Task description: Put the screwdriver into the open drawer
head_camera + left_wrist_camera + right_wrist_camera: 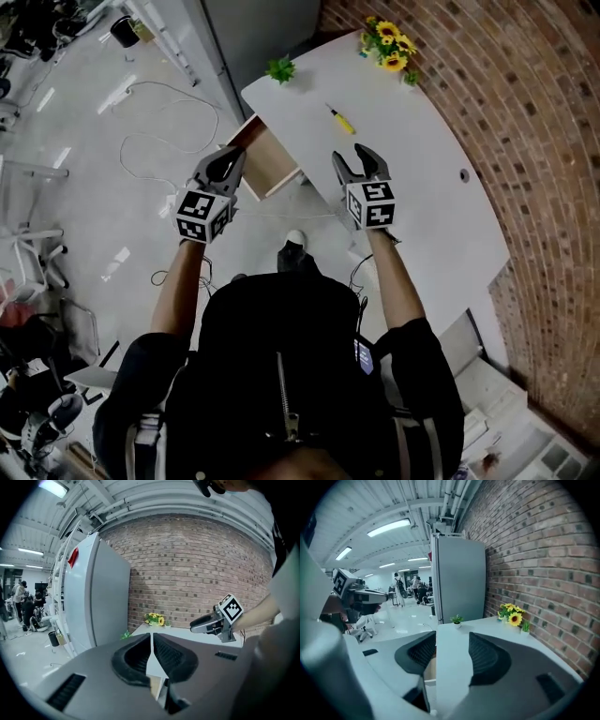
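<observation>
Only the head view shows the screwdriver (339, 118), lying on the white table (422, 178) near the open drawer (272, 161). My left gripper (151, 637): jaws closed, nothing held. My right gripper (452, 641): jaws apart, empty.

I see a white table (431, 197) curving along the brick wall (534, 122), with a sunflower bunch (389, 47) at its far end by the wall and a small green plant (280, 69) at the opposite far corner. A tall grey cabinet (96, 597) stands just past that end. A white cable (155, 127) loops on the pale floor (94, 187) left of the table, with people (399, 587) well back in the hall
</observation>
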